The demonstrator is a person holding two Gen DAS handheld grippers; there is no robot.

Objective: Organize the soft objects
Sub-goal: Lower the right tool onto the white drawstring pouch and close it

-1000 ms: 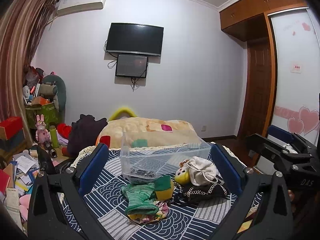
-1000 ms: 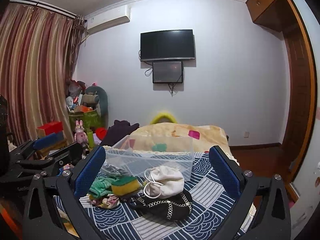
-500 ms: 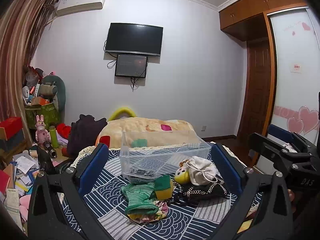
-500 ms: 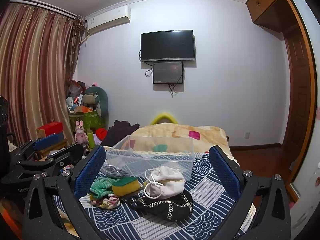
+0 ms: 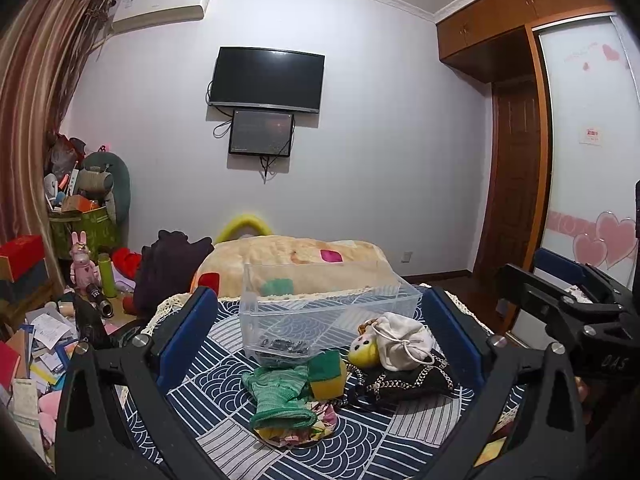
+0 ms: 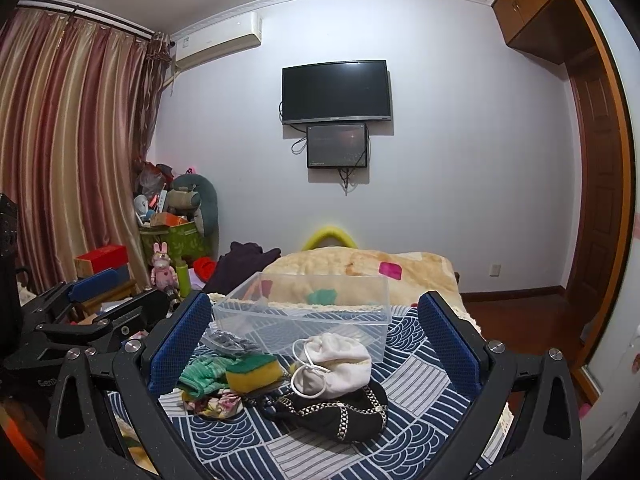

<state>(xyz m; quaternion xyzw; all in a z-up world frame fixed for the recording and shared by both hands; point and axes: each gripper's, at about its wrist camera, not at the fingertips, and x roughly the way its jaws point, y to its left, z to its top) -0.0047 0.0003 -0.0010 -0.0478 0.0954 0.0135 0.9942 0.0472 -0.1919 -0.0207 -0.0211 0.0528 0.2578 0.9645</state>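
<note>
Both looking forward from just above the bed, toward the wall with the television (image 5: pixel 267 79); left beside right, sharing the clear bin (image 6: pixel 304 314).

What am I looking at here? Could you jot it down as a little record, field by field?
Place: bedroom, patterned bedspread
Container: clear plastic bin, some dark small items inside
Soft things in front of the bin: green glove, yellow-green sponge, white drawstring pouch, black chain bag, floral cloth
Left hand-held gripper: open, holding nothing
Right hand-held gripper: open, holding nothing
Progress: none of the soft things binned yet
</note>
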